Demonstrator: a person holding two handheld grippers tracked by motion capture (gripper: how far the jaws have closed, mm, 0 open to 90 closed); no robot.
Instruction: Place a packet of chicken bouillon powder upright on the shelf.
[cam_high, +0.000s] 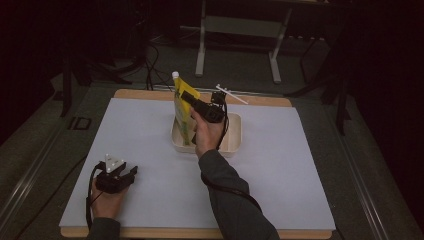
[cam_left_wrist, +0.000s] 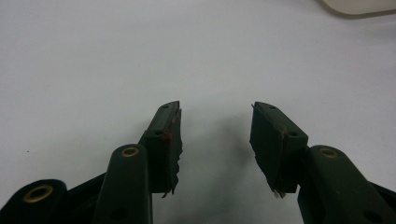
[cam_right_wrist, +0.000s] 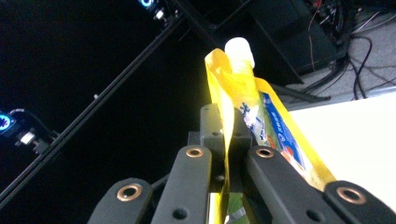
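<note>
Dark floor and cables surround our white table (cam_high: 150, 150). Our right gripper (cam_high: 186, 96) pinches the yellow spouted pouch (cam_high: 181, 107) between its 2 jaws, holding it upright over the cream tray (cam_high: 232, 140) near the far edge. Our left gripper (cam_high: 131, 173) rests near the front-left corner, jaws wide apart and empty.

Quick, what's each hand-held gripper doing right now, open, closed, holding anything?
Left hand-held gripper: open, empty, low over the white table sheet.
Right hand-held gripper: closed on the yellow spouted plastic pouch, above the cream tray.
</note>
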